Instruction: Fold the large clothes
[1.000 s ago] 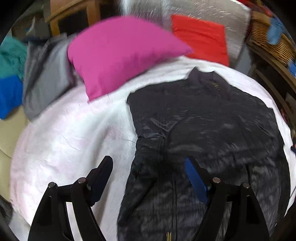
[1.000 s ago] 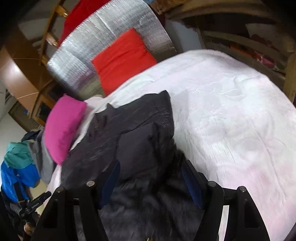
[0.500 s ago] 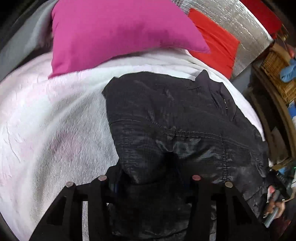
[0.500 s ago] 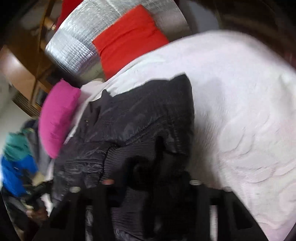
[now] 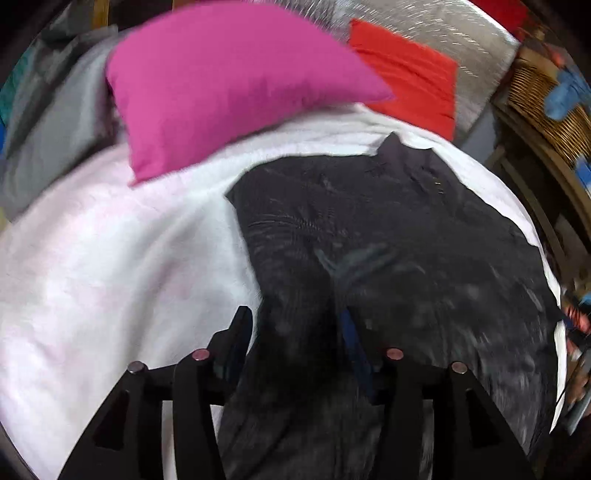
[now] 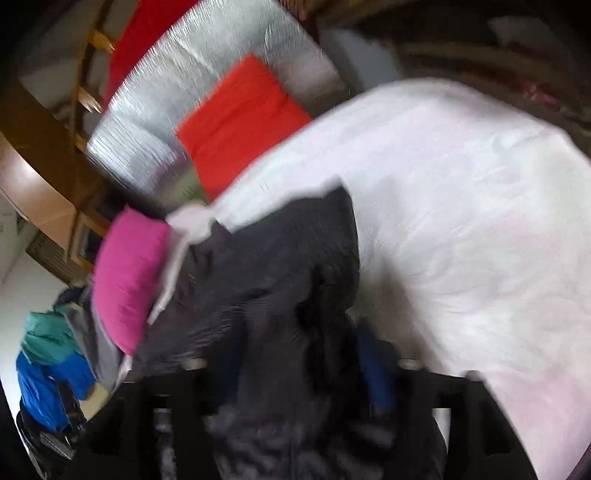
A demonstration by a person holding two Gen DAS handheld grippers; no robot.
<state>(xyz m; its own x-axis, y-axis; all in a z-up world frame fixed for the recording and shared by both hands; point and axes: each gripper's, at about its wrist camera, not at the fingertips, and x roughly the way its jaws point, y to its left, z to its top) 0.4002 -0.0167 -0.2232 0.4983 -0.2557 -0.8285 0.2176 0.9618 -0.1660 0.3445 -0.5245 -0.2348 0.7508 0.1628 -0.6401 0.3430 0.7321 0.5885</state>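
- Left wrist view: the black jacket is lying spread on the white bedspread, collar end pointing toward the far side. My left gripper has its jaws about halfway apart and they've just been opening up a bit, with a ridge of jacket fabric sitting between them. Can't honestly tell if the pads are pressing on it or not.
- Same view: pink cushion sits at the far edge of the bedspread, red cushion just behind it against a silver padded panel. Grey cloth is heaped off to the left, wicker basket on the right.
- Right wrist view: super blurry. Right gripper jaws are fairly wide and have just been opening; bunched jacket fabric rises between them, but whether it's gripped I can't tell. The jacket is on the bedspread's left part, next to the pink cushion.
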